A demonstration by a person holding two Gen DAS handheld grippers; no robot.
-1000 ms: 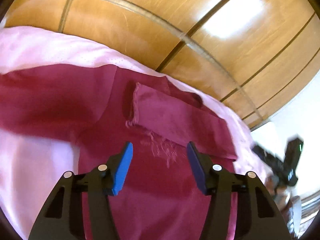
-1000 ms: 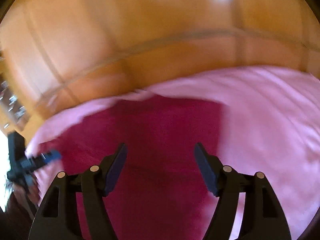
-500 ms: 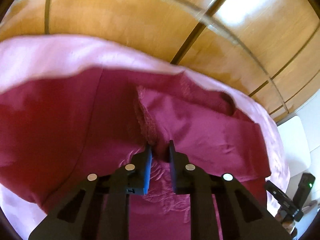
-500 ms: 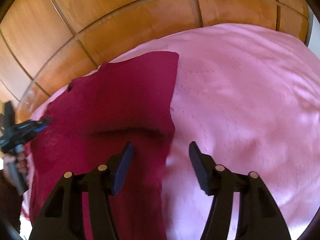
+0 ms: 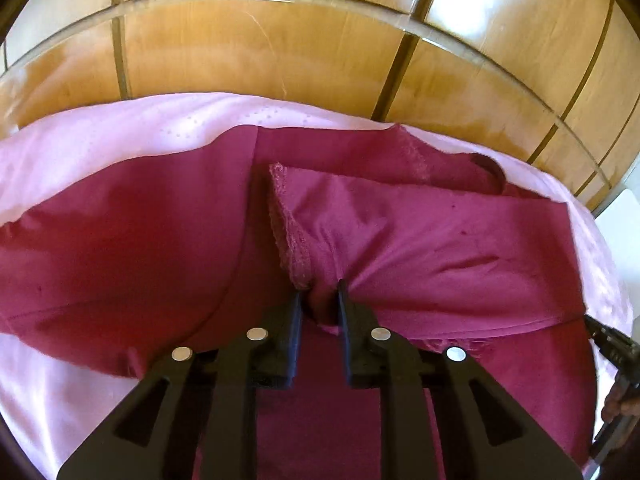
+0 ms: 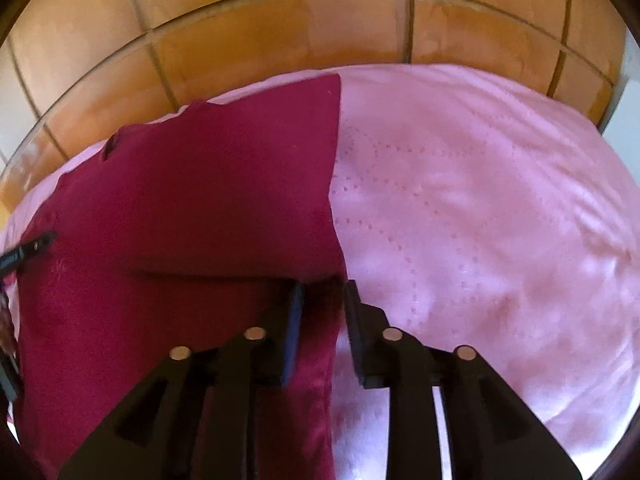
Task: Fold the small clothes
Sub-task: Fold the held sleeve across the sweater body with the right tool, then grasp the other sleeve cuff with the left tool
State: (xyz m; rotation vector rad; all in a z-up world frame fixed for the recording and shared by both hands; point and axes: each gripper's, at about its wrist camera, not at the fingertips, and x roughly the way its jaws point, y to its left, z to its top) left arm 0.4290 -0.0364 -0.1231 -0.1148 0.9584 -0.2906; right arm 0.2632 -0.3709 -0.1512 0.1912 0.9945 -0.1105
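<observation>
A dark red garment [image 5: 120, 248] lies spread on a pink cloth [image 5: 132, 128]. One sleeve [image 5: 420, 236] is folded across its body. My left gripper [image 5: 319, 294] is shut on the frayed cuff end of that sleeve. In the right wrist view the garment [image 6: 192, 200] covers the left half, with a straight edge running down the middle. My right gripper [image 6: 323, 290] is shut on that edge, where a fold [image 6: 224, 274] crosses the cloth.
The pink cloth [image 6: 480, 220] covers a glass-topped wooden table [image 5: 280, 40] with dark inlaid lines. The other gripper shows at the right edge of the left wrist view [image 5: 612, 344] and at the left edge of the right wrist view [image 6: 24, 252].
Both grippers went from open to shut. The left closed on the sleeve cuff half a second ago and holds it. The right moved to the garment's edge and closed on it.
</observation>
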